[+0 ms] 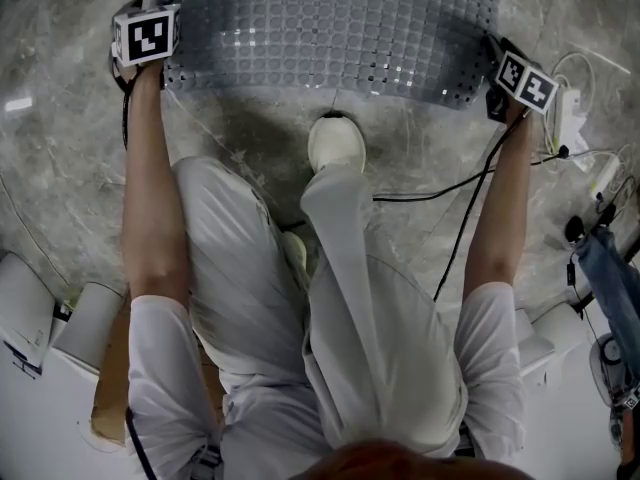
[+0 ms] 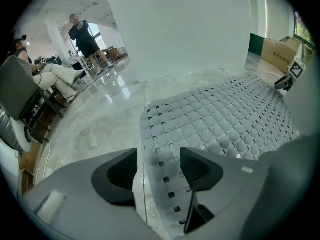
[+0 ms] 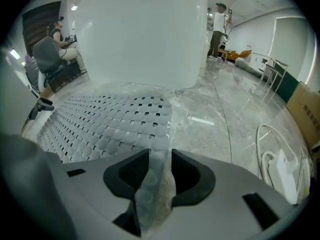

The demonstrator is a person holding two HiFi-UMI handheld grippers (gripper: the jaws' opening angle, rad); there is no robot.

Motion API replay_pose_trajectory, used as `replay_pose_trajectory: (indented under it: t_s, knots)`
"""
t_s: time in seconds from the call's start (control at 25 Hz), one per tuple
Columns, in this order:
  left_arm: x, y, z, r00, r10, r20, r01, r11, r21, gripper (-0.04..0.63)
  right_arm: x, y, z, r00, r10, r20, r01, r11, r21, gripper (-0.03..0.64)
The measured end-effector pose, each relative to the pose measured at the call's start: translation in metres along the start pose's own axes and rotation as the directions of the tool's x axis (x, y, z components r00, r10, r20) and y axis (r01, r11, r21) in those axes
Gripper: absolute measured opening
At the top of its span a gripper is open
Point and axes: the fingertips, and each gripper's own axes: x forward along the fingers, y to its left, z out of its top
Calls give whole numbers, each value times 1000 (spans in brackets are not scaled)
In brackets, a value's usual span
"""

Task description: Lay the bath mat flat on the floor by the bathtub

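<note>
Head view: the grey perforated bath mat lies spread on the marbled floor at top centre, with white cables beside its right end. The left gripper and right gripper are both released, a mat corner loose between each pair of jaws and the white bathtub behind.

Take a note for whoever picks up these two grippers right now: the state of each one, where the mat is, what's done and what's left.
Left gripper: jaws wide apart over the bath mat's near left edge, not pinching it.
Right gripper: jaws apart but narrower, with the mat's near right edge between them and no clear pinch.
Mat: spread on the marble floor, with its far edge by the white bathtub.
Done: the mat looks laid out flat.
Left: draw both grippers back off the edge and check that the right corner settles flat.
</note>
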Motion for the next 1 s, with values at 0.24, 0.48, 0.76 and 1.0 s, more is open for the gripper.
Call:
replay_pose_trajectory:
  t_s: [0.24,0.48,0.76,1.0]
  knots:
    - [-17,-5,10,997,-30,66,32,999,-34,244,-22,23,13,993,-43,106,43,999,-1,34]
    - [-27,-18,18,988,-102,116,106,994,-29,0,-30,58,26,983,-1,182,-14,996,84,3]
    - [-30,-42,19,970,-215,110,219,975,-23,0,-31,79,25,984,13,176,-21,999,40,3]
    - [-31,-51,18,966,-240,97,242,970,-10,0,-30,76,21,985,16,170,-22,999,32,3]
